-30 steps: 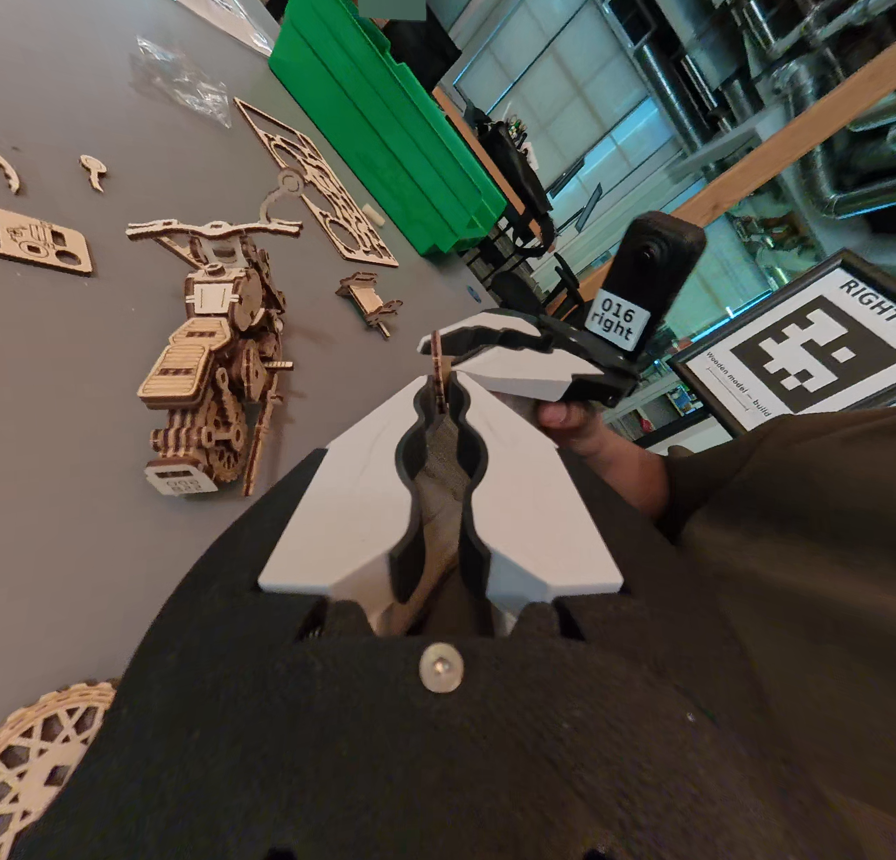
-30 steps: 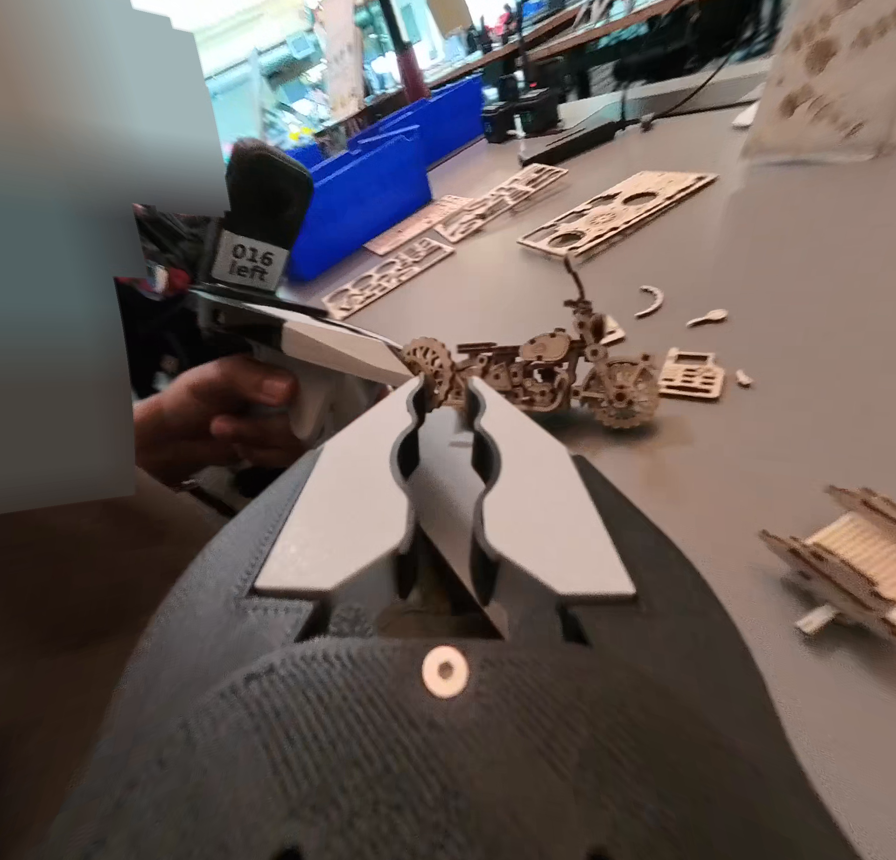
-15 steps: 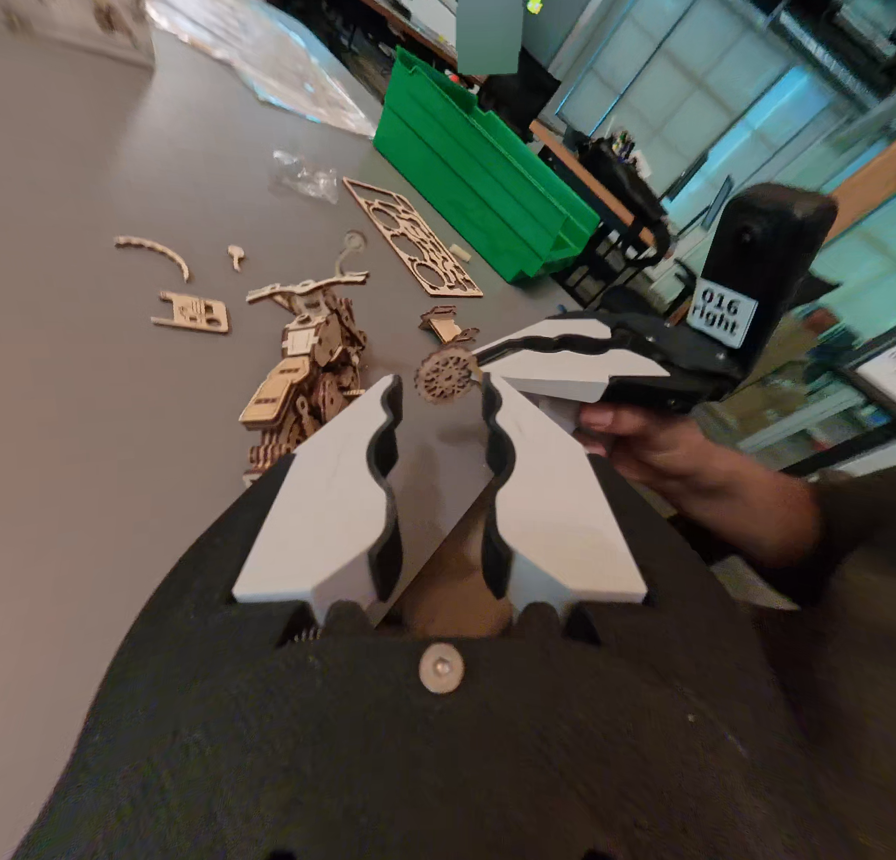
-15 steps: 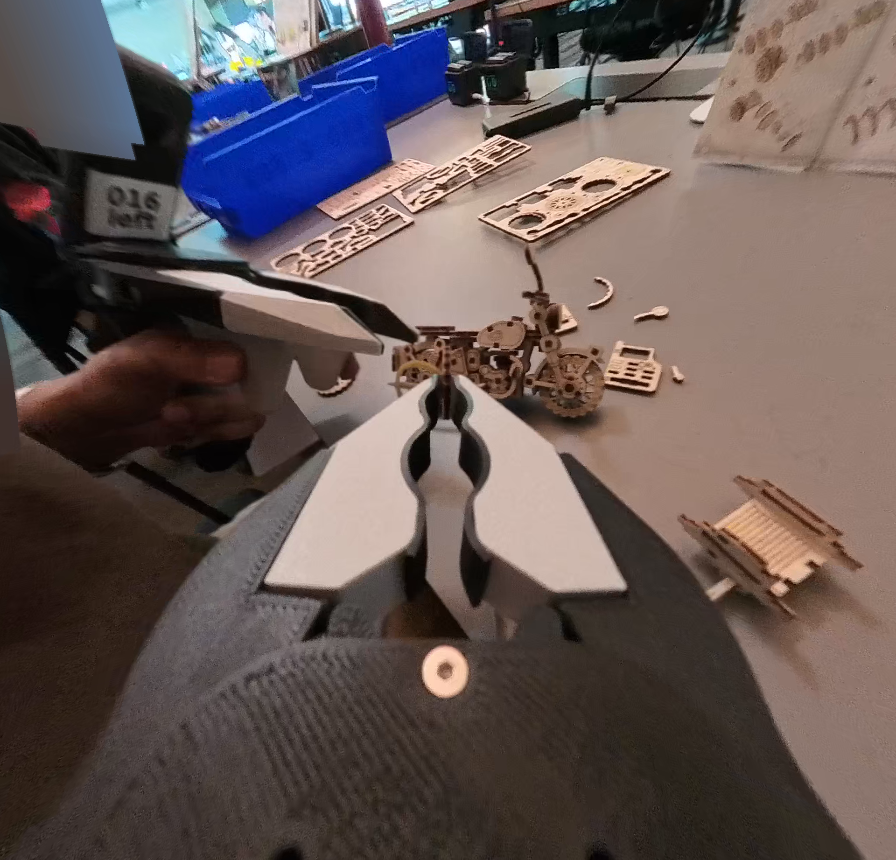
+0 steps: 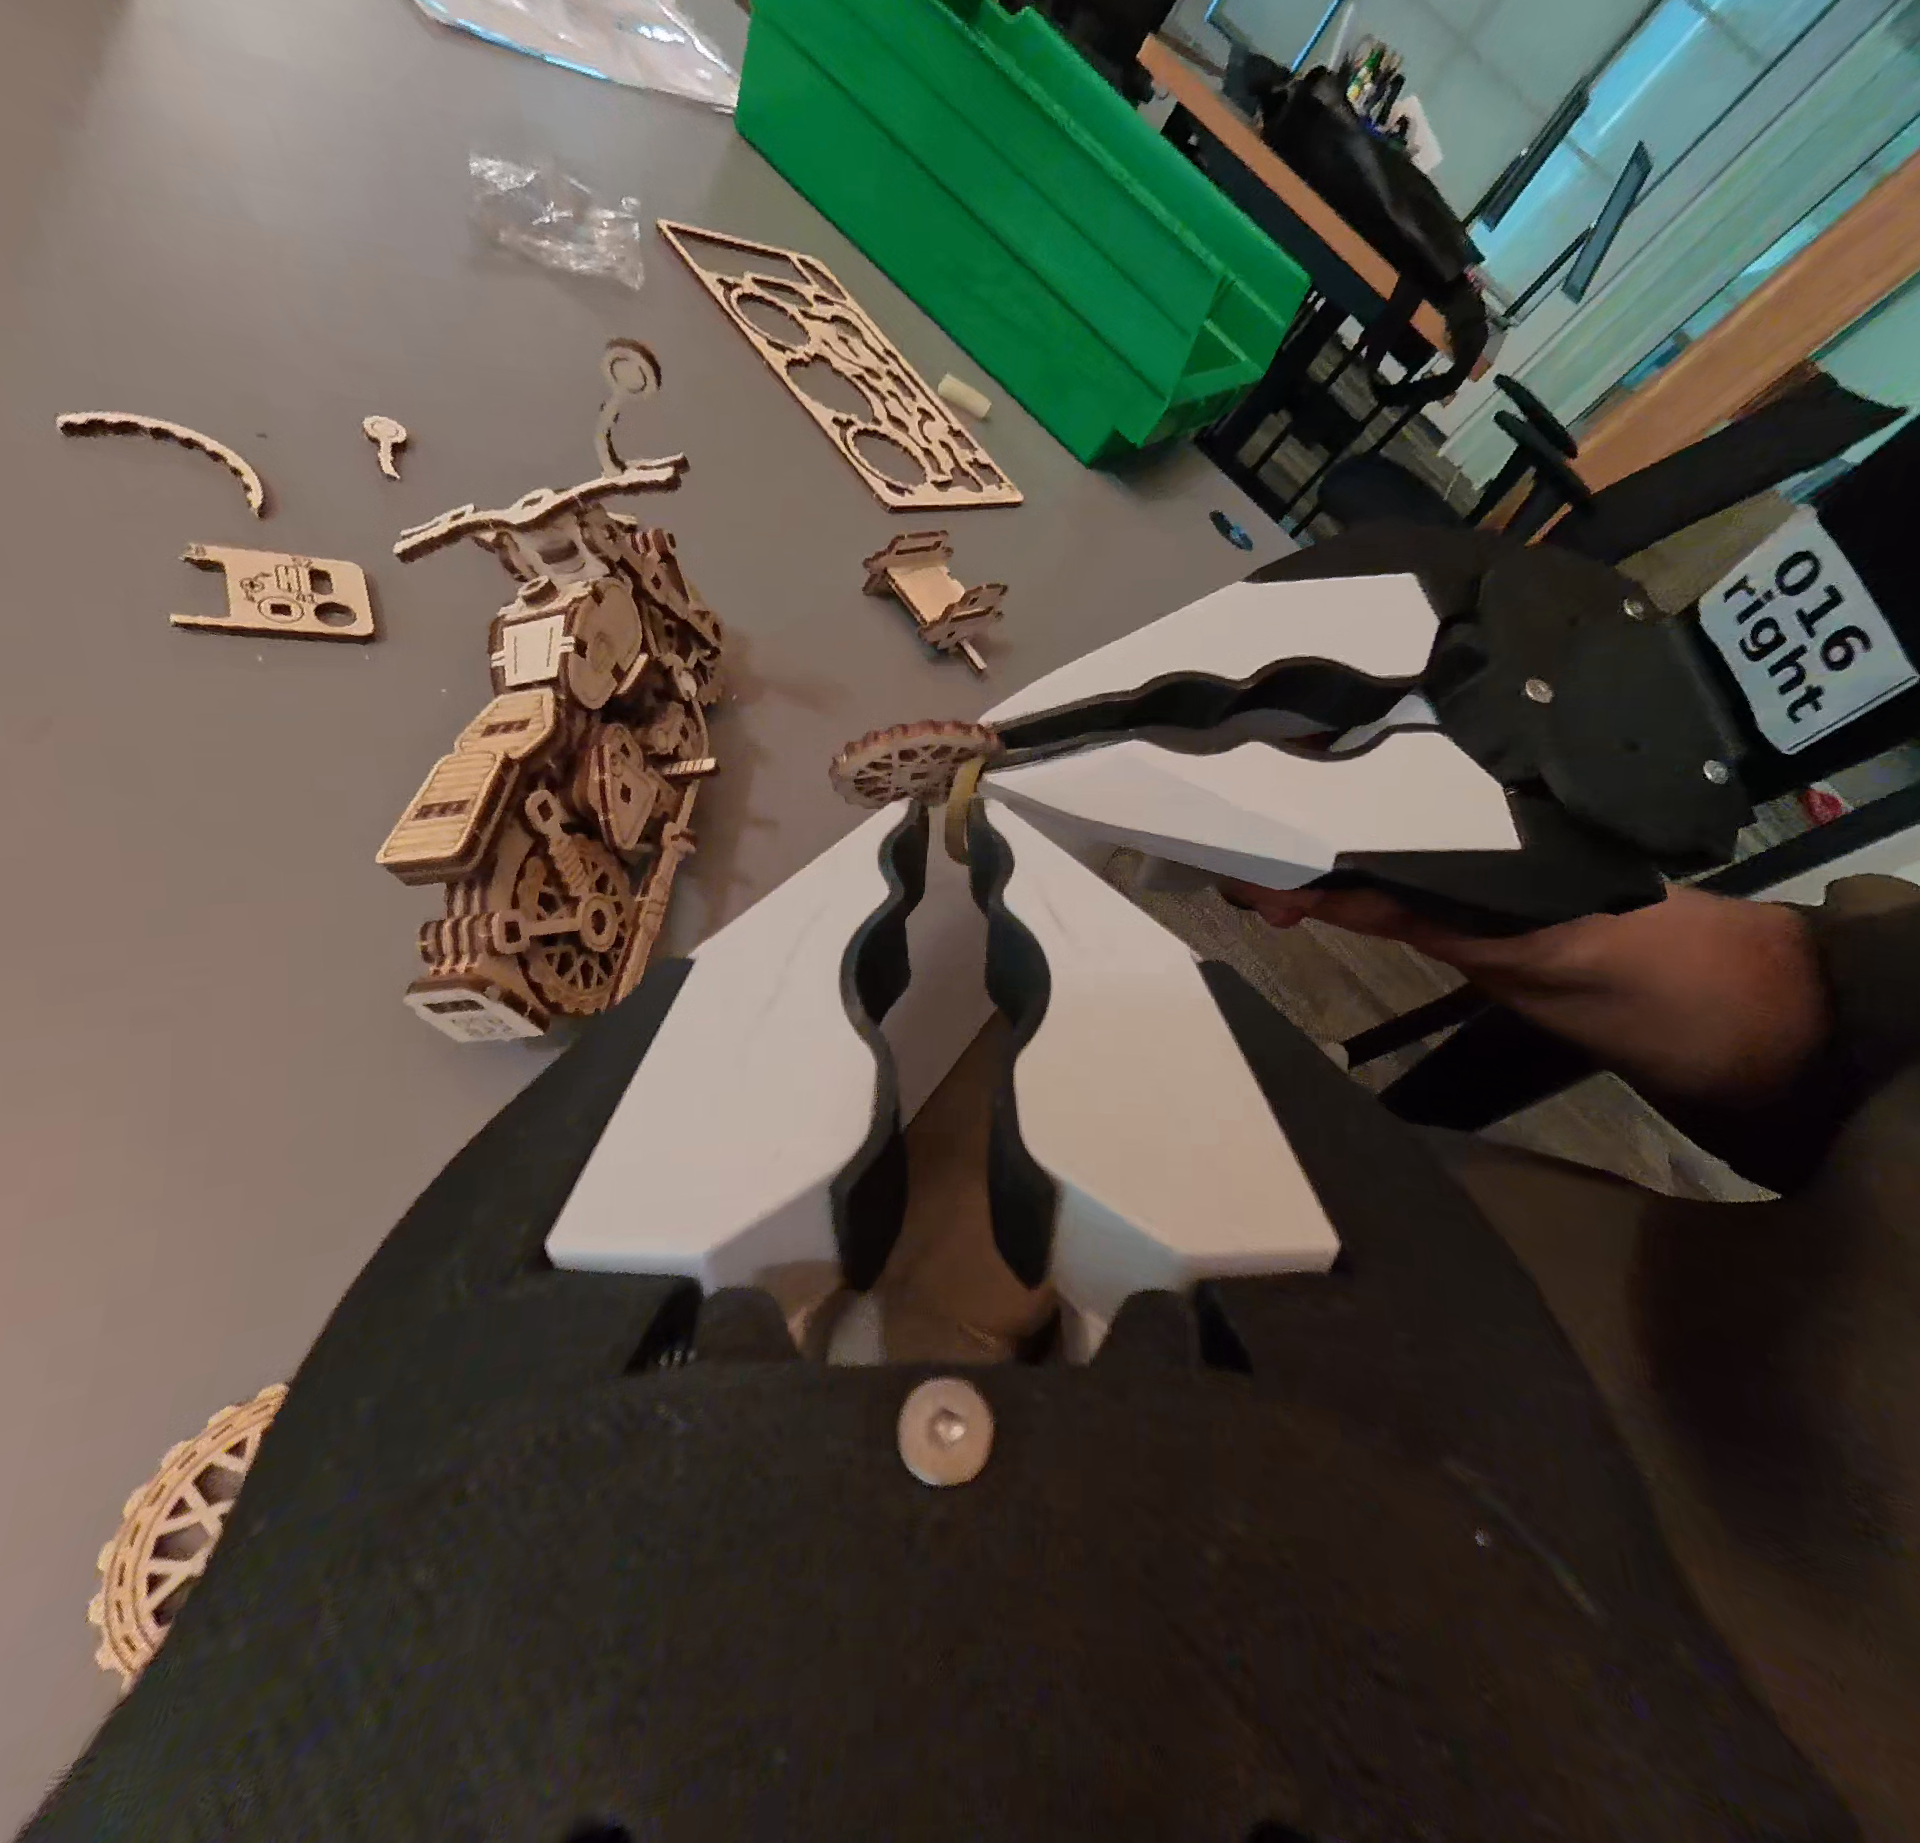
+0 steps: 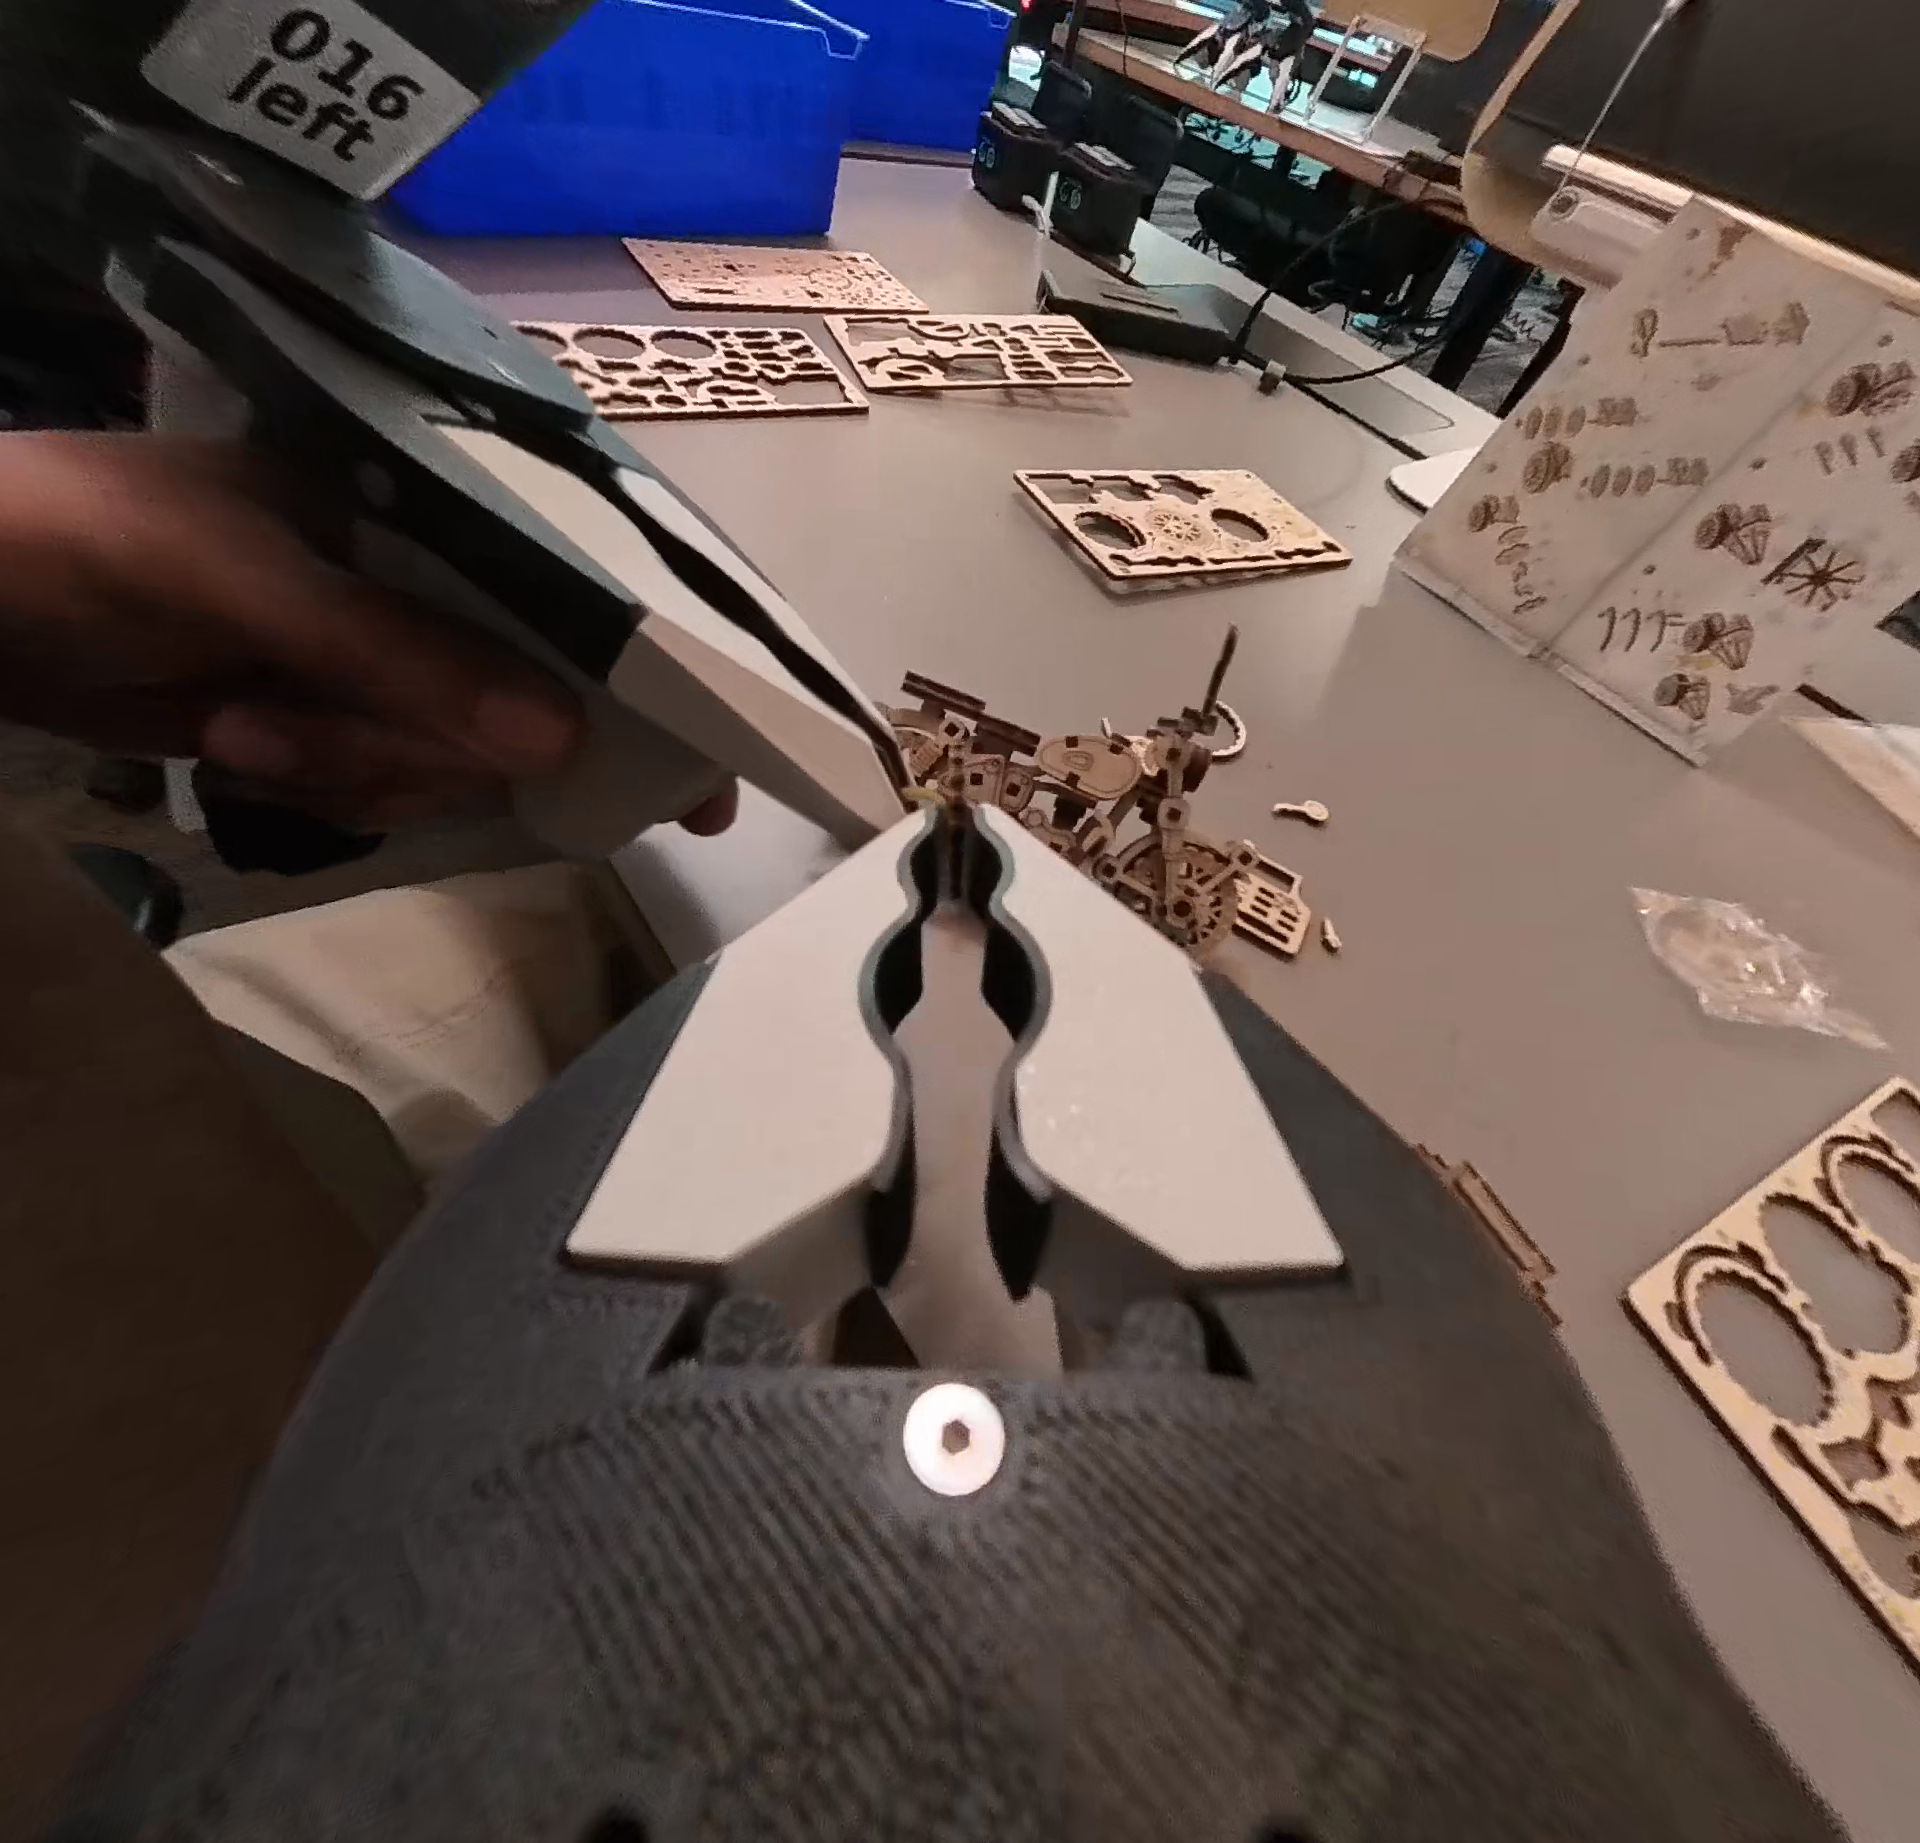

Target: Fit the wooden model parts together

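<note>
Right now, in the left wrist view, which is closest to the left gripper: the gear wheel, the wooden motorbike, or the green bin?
From the left gripper:
1. Gear wheel, right at its fingertips, held by the right gripper.
2. Wooden motorbike, lying left on the table.
3. Green bin, far back by the table edge.

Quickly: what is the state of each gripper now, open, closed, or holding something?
Left gripper: closed on a thin yellowish band.
Right gripper: closed on the small wooden gear.
</note>
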{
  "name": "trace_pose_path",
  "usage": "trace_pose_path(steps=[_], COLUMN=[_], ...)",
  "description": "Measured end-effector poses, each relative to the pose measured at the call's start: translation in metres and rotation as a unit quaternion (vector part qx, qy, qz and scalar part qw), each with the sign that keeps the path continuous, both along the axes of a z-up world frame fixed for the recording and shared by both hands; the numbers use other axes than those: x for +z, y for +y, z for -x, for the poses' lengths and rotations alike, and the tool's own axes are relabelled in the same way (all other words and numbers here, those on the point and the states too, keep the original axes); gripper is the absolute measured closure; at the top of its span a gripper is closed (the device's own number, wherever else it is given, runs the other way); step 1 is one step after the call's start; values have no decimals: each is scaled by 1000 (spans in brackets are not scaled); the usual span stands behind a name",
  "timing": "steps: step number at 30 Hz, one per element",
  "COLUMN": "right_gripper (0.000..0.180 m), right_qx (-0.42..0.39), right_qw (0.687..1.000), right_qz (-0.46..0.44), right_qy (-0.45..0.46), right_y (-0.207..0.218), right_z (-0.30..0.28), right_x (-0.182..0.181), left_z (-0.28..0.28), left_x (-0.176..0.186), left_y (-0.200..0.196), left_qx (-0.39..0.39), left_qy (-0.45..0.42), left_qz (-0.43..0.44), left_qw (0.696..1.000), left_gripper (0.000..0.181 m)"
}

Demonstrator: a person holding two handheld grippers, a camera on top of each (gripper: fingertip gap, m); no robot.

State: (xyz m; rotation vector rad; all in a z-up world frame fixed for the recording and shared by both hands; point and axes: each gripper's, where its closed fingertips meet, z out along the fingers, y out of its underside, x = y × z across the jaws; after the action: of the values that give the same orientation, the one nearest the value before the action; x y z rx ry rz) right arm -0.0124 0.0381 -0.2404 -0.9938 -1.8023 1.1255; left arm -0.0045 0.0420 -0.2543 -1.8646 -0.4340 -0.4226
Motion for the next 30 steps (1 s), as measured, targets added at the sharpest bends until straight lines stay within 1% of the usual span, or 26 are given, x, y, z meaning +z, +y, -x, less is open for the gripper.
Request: trace_pose_path(steps=[3, 4, 10, 15, 19, 21, 24, 26, 30], right_gripper=[177, 176, 176, 176, 177, 177, 177, 177, 177], right_qx=[-1, 0, 7, 11, 23, 35, 60, 81, 111], right_qw=[1000, 1000, 1000, 995, 982, 979, 976, 971, 963], right_qz=[-16, -16, 7, 90, 157, 150, 139, 156, 194], right_qy=[3, 2, -5, -45, -105, -130, -154, -159, -152], right_y=[0, 0, -2, 0, 2, 3, 0, -4, -4], right_z=[0, 0, -1, -1, -3, -5, -11, -14, -16], right_x=[-1, -2, -3, -4, -8, -12, -15, -12, -3], left_z=[2, 3, 5, 8, 16, 17, 18, 18, 18], left_x=[-1, 1, 4, 4, 3, 3, 2, 3, 0], left_y=[0, -1, -2, -2, -4, -4, -5, -5, -6], left_qx=[6, 7, 9, 20, 45, 48, 48, 45, 43], left_qy=[8, 16, 85, 174, 225, 217, 158, 127, 110], left_qz=[4, 2, 4, 21, 43, 43, 35, 28, 36], left_qw=[1000, 1000, 996, 984, 972, 974, 986, 990, 992], left_gripper=[174, 180, 181, 181, 181, 181, 181, 181, 181])
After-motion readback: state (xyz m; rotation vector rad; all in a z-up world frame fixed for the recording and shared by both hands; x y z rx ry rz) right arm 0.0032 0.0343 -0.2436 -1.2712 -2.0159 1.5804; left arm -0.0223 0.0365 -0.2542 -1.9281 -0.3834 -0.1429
